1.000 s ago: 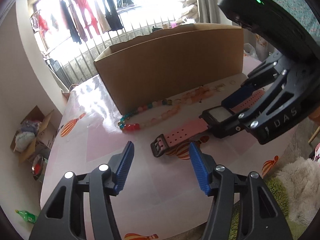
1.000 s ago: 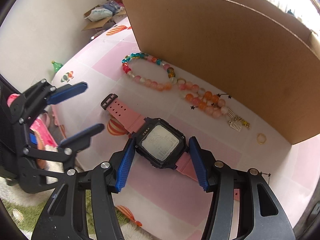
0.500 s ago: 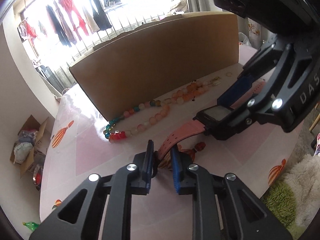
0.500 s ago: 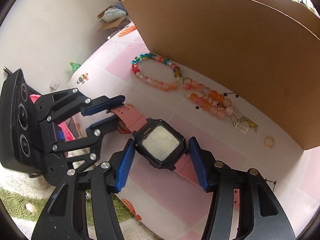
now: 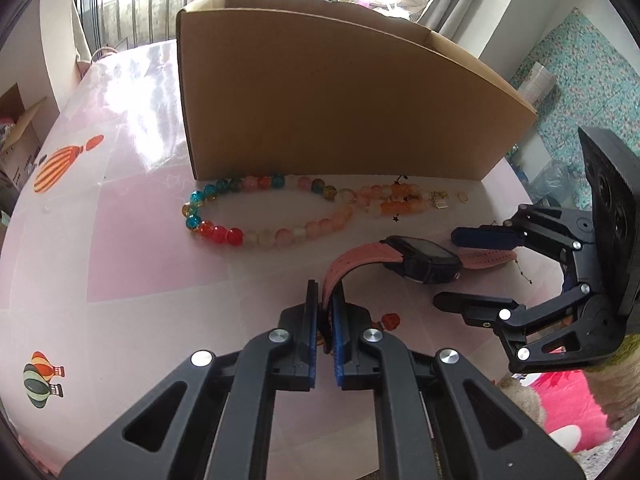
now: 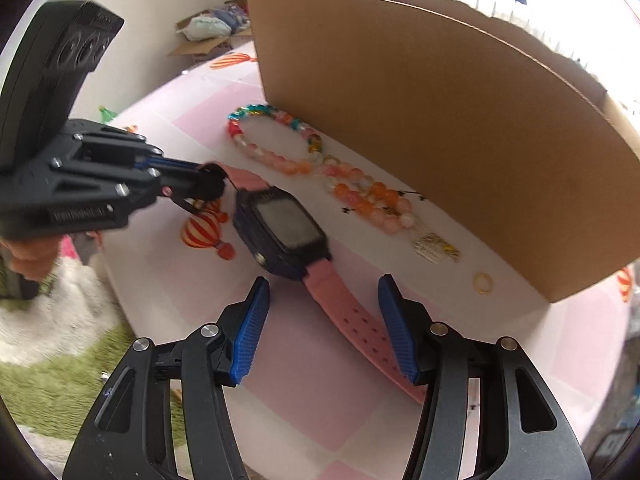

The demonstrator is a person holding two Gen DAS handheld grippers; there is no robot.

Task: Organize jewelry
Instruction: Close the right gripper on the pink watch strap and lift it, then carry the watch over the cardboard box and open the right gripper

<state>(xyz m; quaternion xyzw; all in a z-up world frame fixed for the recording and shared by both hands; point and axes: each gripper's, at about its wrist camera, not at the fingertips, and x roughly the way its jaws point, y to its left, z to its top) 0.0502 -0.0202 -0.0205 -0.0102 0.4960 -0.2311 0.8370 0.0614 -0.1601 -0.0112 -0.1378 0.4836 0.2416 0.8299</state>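
A pink-strapped watch with a black face (image 5: pixel 424 258) (image 6: pixel 286 232) lies on the pink table (image 5: pixel 120 240). My left gripper (image 5: pixel 325 292) (image 6: pixel 208 180) has its jaws closing on the buckle end of the strap, which bends up off the table between the blue pads. My right gripper (image 6: pixel 324 280) (image 5: pixel 450 270) stands open over the other strap end; the pads sit on either side without touching. A multicoloured bead necklace (image 5: pixel 272 236) (image 6: pixel 280 160) and an orange bead bracelet (image 5: pixel 396 200) (image 6: pixel 372 200) lie in front of the cardboard box (image 5: pixel 340 100) (image 6: pixel 440 120).
A small gold ring (image 6: pixel 483 282) (image 5: pixel 463 197) and a little metal charm (image 6: pixel 434 246) rest near the box's right corner. The box wall stands tall just behind the jewelry. A green rug and a pink soft thing lie on the floor below the table's near edge.
My left gripper went from open beside the strap to pinching its buckle end, and swung round. The watch face that sat between my right pads now lies beyond them.
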